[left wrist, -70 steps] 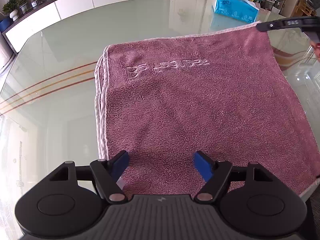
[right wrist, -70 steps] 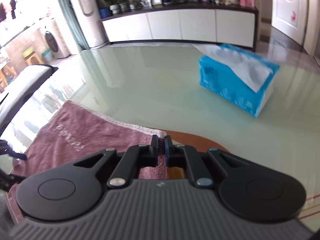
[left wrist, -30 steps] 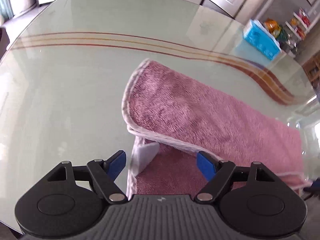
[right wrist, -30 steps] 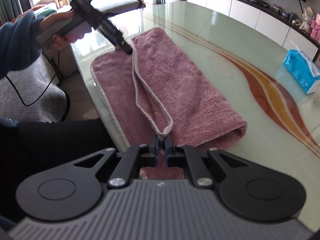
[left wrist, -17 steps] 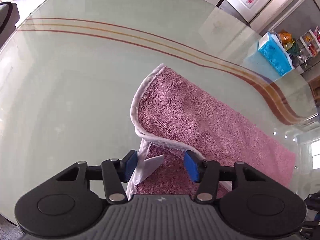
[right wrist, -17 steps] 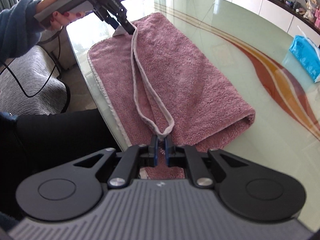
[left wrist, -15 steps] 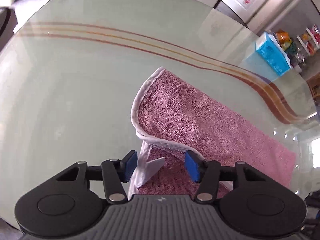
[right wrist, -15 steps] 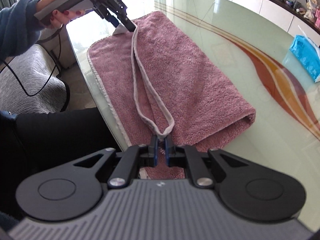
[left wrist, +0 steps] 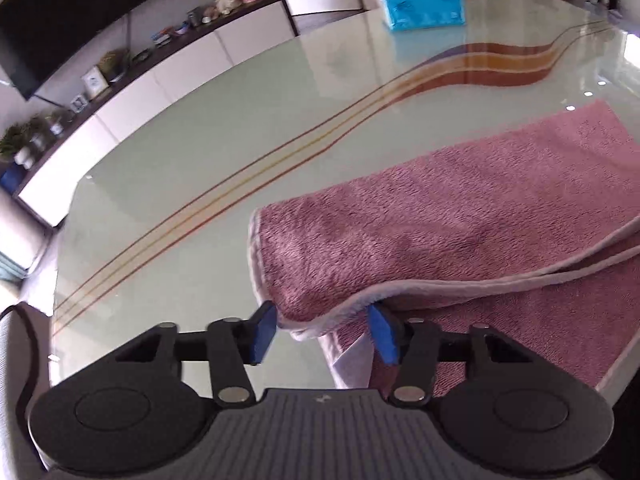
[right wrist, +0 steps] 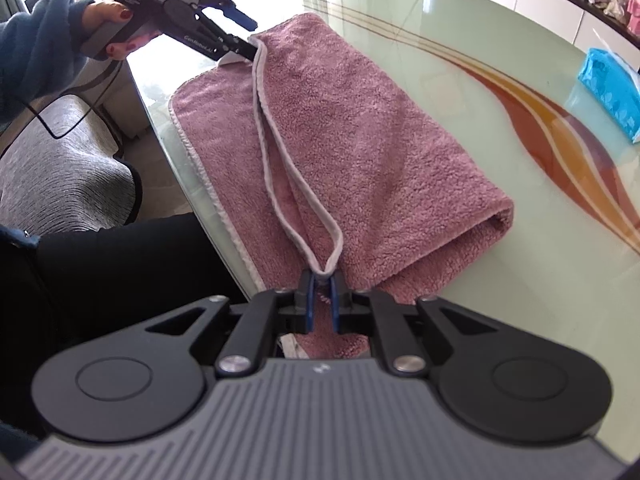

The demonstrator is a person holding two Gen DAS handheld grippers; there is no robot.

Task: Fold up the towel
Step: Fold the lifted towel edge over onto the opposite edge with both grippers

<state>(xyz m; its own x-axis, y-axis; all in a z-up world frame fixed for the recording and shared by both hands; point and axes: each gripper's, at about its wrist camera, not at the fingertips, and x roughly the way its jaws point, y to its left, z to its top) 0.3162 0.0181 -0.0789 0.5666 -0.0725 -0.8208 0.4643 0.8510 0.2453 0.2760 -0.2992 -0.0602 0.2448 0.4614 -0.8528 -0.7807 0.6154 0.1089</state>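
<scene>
Right gripper [right wrist: 321,280]: jaws together, clamped on the white-hemmed corner of the towel [right wrist: 360,120], at the table's near edge.
Left gripper [left wrist: 322,330]: jaws closing; the other folded corner lies between the blue pads [left wrist: 263,334], but they do not press it yet.
Towel place: pink, folded once, flat on the glass table [left wrist: 200,140], fold line on the far side, hems toward the person.
Risk, left side: the thick double corner bulges over one pad; I think the jaws may catch only the top layer, and the lower layer would stay behind when lifted.
Risk, right side: only the hem tip is held, so it may slip out under a pull.
Risk, table: the glass looks smooth, so the towel can slide and the edges go uneven.
Hidden: the white label [left wrist: 352,360] is partly covered; under the right gripper the lower layer is not visible.
Far off: tissue box [left wrist: 424,6], well apart.
</scene>
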